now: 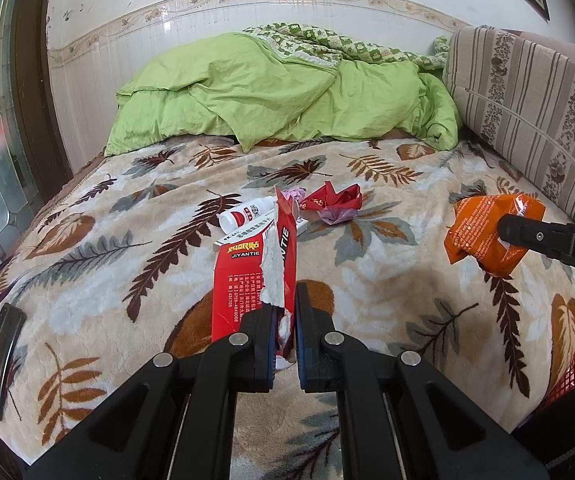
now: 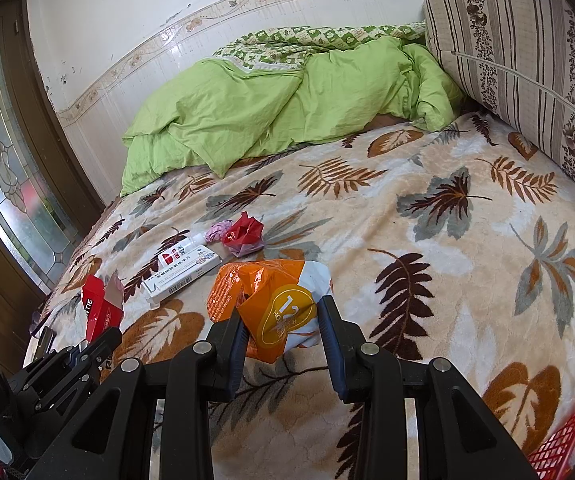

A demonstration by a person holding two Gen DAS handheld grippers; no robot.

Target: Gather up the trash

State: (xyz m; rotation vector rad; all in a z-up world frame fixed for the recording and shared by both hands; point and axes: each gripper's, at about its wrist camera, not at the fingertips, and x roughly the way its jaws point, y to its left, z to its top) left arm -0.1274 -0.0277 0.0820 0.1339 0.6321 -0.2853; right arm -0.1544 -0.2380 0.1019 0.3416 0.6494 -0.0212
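My left gripper (image 1: 285, 316) is shut on a torn red box (image 1: 257, 276) marked JIYANTIE and holds it upright above the bed; it also shows in the right wrist view (image 2: 101, 310). My right gripper (image 2: 281, 332) is shut on a crumpled orange and white wrapper (image 2: 275, 304), seen at the right in the left wrist view (image 1: 483, 232). On the blanket lie a white bottle (image 1: 245, 214), a white carton (image 2: 181, 276), crumpled red paper (image 2: 243, 232) and a pink wad (image 2: 217, 230).
A leaf-patterned blanket (image 2: 447, 260) covers the bed. A green quilt (image 1: 279, 92) is heaped at the far end. A striped cushion (image 2: 519, 60) lines the right side. A red mesh basket (image 2: 567, 440) is at the near right. A dark phone (image 1: 1, 356) lies at the left edge.
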